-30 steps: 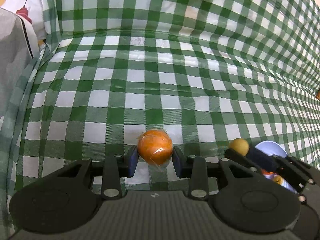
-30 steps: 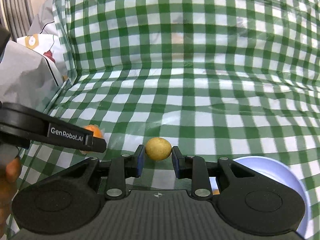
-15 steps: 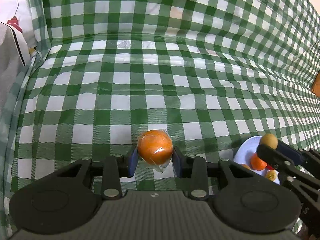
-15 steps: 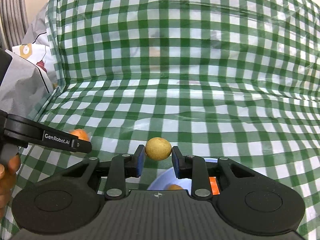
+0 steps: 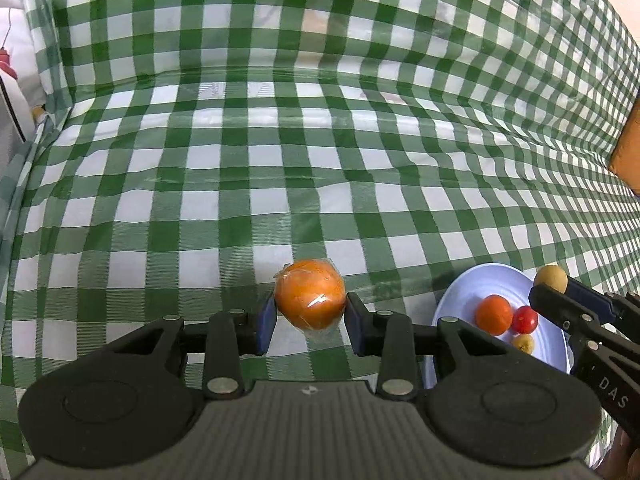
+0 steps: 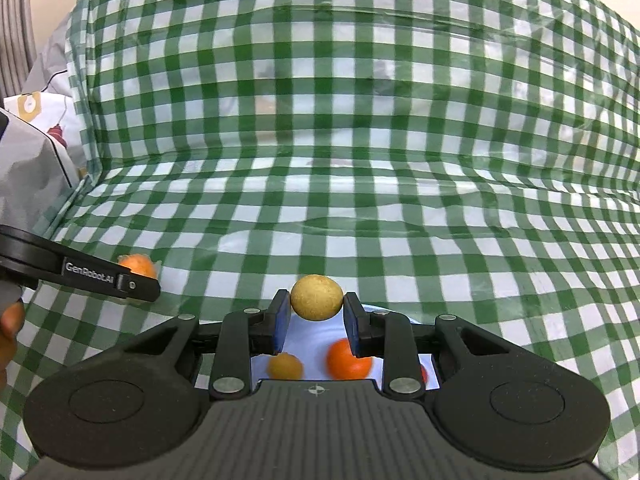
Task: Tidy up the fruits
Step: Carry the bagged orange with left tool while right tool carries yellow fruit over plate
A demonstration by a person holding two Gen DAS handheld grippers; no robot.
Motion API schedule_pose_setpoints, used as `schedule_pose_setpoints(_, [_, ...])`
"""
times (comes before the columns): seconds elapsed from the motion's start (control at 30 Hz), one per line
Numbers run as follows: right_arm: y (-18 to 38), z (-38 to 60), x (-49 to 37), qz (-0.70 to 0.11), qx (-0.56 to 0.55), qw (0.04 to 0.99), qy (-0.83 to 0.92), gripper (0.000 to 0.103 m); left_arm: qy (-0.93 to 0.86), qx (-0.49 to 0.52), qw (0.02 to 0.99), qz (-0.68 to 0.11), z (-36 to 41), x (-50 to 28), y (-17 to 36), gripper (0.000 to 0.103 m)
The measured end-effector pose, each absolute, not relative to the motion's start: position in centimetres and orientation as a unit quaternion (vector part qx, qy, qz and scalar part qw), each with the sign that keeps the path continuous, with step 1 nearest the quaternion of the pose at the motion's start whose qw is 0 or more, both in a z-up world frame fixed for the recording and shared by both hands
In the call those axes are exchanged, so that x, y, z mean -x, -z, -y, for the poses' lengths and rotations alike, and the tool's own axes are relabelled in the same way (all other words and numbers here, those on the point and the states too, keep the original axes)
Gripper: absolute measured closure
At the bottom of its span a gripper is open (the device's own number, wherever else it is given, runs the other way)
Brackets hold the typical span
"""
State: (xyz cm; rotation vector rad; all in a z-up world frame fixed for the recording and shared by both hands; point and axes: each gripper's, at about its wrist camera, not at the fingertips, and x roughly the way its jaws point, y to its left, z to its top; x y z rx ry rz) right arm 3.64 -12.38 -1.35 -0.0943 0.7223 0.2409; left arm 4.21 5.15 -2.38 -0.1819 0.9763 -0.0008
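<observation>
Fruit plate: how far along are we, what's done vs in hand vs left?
Done: the plate already holds a small orange fruit, a red one and a small yellow one.
In hand: the left gripper grips a plastic-wrapped orange; the right gripper holds a tan round fruit above the plate.
Left: both still need placing. No other loose fruit visible on the cloth.

Plastic-wrapped orange (image 5: pixel 310 299) and tan round fruit (image 6: pixel 316 297) held above the checkered cloth.
</observation>
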Motion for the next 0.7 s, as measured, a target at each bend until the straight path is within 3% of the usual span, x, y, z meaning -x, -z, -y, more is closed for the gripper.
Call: schedule_pose_setpoints(0.7, [1.8, 15.5, -3.4, -0.355, 0.042, 0.929, -0.098, 0.073, 0.028, 0.076, 0.883, -0.462, -2.9, -4.8, 2.6, 0.063])
